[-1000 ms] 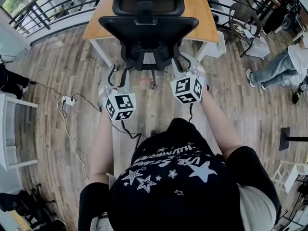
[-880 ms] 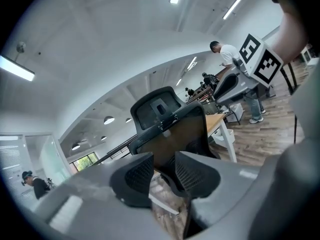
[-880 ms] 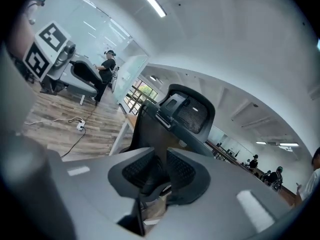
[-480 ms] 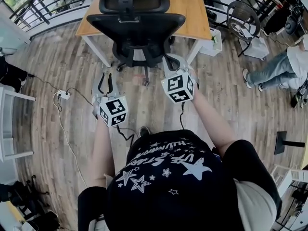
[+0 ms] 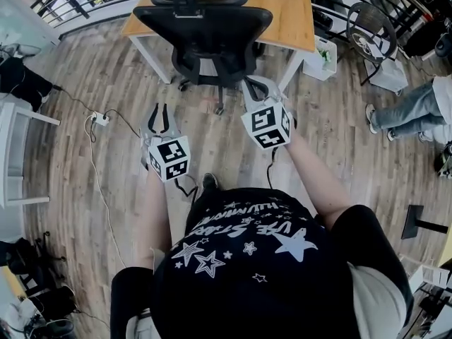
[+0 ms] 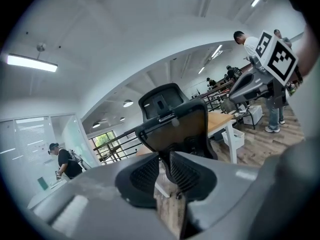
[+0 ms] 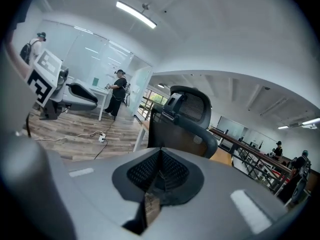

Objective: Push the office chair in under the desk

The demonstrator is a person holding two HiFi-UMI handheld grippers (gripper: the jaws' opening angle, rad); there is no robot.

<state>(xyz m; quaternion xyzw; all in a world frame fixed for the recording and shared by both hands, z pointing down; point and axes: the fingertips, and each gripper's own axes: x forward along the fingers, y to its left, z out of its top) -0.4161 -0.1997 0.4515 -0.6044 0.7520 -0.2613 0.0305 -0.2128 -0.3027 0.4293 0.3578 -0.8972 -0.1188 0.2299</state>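
Left tongs (image 5: 159,110) released, pads a narrow gap apart with nothing between them, hovering well short of the office chair (image 5: 205,30). Right tongs (image 5: 253,88) clenched on nothing, tips near the chair's right rear side; contact can't be confirmed. Power strip (image 5: 101,119) and its cable lie on the floor to the person's left, a trip or snag risk if the step forward drifts that way. Chair sits at the bench's near long edge, between the two white legs, headrest over the bench (image 5: 296,13) top, casters (image 5: 219,109) out on the floor. So it's judged partly in, not fully. Risks: a shove from the right tongs alone likely swivels the seat rather than rolling it, clenched tips could skid off the curved back, and a skewed roll could knock a caster into the near-right leg (image 5: 290,69) or jam the back against the near edge.
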